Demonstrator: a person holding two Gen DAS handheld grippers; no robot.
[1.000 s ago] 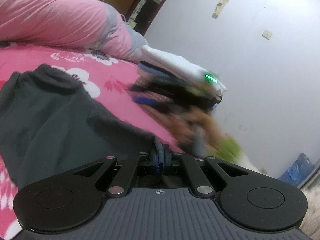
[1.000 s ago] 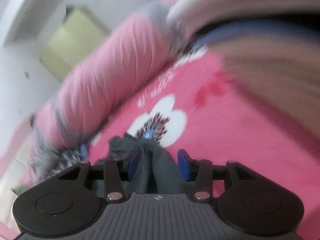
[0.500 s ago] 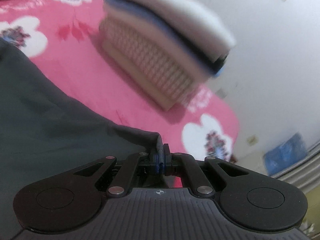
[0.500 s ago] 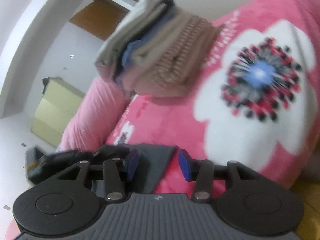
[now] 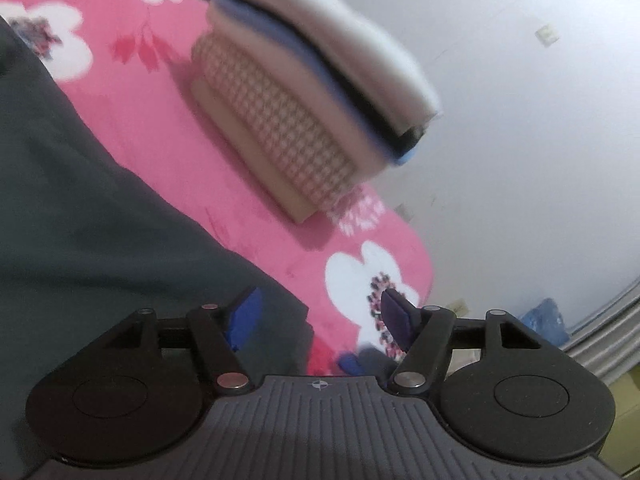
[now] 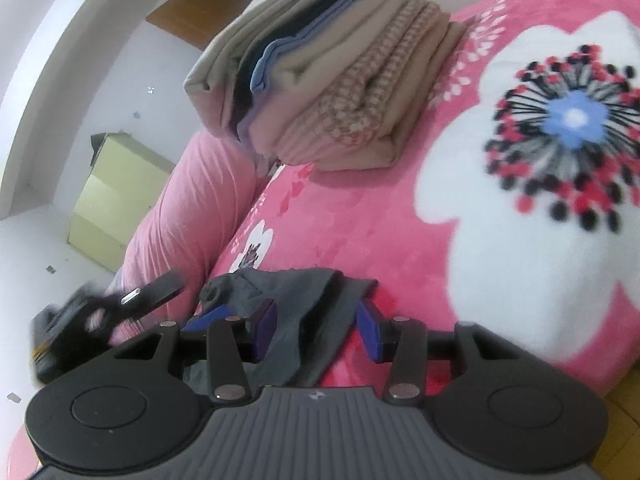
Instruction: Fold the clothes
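The dark grey garment [image 5: 92, 184] lies spread on the pink floral blanket [image 5: 248, 196]. In the left wrist view it fills the frame from 9 o'clock down to 6 o'clock, its long edge running diagonally from 10 o'clock toward 5 o'clock and ending in a corner just between the fingers. The left gripper [image 5: 318, 316] is spread wide and holds nothing; its left blue pad [image 5: 244, 316] sits over the cloth, though contact cannot be told, and the right pad is over the blanket. In the right wrist view a bunched corner of the garment [image 6: 296, 304] points toward 11 o'clock. The right gripper [image 6: 316, 330] is also apart, cloth lying loosely in the gap, not pinched. A stack of folded clothes [image 6: 320, 80] rests on the blanket at 12 o'clock, well apart from the garment.
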